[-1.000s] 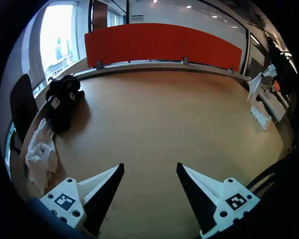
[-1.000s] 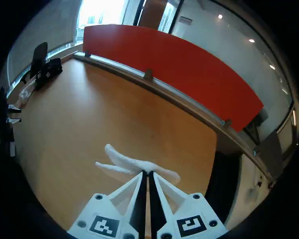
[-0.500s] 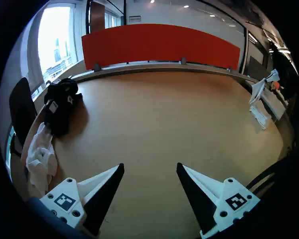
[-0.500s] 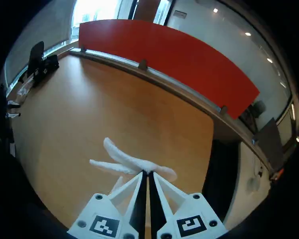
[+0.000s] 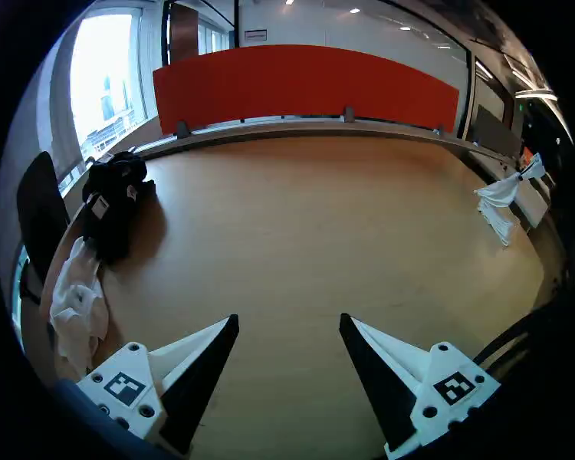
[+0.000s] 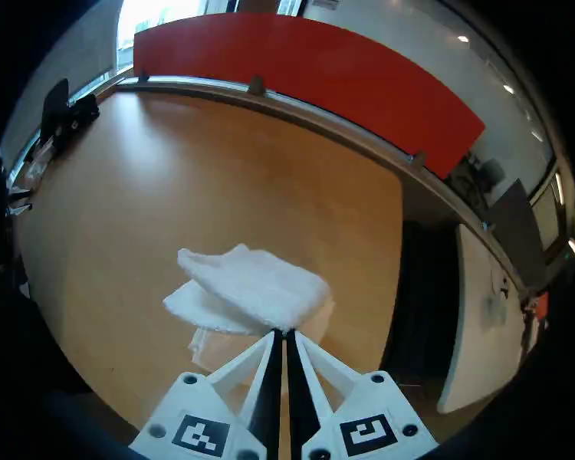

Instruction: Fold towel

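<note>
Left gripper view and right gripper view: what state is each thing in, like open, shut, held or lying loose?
Left gripper: open, holding nothing.
Right gripper: shut on the towel.
Towel: white, held up by one edge, drooping in loose folds.
Black bag: slumped on the table, near its left edge.
White cloth: crumpled, lying loose beside the bag.

Left gripper view: set low over the wooden table [image 5: 310, 222], facing the red partition [image 5: 307, 77] almost square-on, well back from it. Right gripper view: set higher and tilted down, close above the towel [image 6: 249, 287], with the partition running obliquely across the top. Both views share the table, the partition and the black bag [image 5: 113, 195] near the partition's left end
</note>
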Motion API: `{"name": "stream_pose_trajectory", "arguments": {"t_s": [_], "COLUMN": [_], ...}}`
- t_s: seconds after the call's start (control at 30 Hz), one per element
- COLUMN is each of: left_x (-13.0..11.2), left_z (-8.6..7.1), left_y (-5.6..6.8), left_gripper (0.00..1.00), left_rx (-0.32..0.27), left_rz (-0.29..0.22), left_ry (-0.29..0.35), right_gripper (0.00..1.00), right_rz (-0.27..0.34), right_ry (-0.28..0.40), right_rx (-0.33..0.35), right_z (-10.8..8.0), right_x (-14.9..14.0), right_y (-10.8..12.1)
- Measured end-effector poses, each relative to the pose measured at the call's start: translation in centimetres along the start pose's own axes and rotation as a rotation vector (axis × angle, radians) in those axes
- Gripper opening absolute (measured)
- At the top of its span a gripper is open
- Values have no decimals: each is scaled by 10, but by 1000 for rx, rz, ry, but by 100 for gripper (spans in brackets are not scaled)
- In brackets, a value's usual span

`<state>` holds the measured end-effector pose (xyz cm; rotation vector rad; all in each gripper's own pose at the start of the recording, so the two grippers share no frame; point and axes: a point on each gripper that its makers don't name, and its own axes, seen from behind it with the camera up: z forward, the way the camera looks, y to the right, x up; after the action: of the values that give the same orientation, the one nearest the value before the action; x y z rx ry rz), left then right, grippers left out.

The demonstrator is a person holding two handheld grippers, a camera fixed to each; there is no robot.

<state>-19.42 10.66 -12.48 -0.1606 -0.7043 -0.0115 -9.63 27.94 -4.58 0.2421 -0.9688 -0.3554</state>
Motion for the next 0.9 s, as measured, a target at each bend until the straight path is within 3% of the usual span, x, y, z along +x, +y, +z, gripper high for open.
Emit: {"name": "stream_pose_trajectory", "arguments": {"t_s": [0.57,0.9], "left_x": [-3,-6], "left_z": [-5,-7], "left_y": [-3,-3], "left_gripper": [98,98], "left_rx": [9,12], "left_rz": [11,16], "left_ry": [-6,-13], "right_gripper": [3,3], "right_rz": [88,132], "right_ry": [-120,-166], "right_rx": [-16,-18], "right_z": [10,20], "right_x": [-74,-102], "right_y": [-1,-6]}}
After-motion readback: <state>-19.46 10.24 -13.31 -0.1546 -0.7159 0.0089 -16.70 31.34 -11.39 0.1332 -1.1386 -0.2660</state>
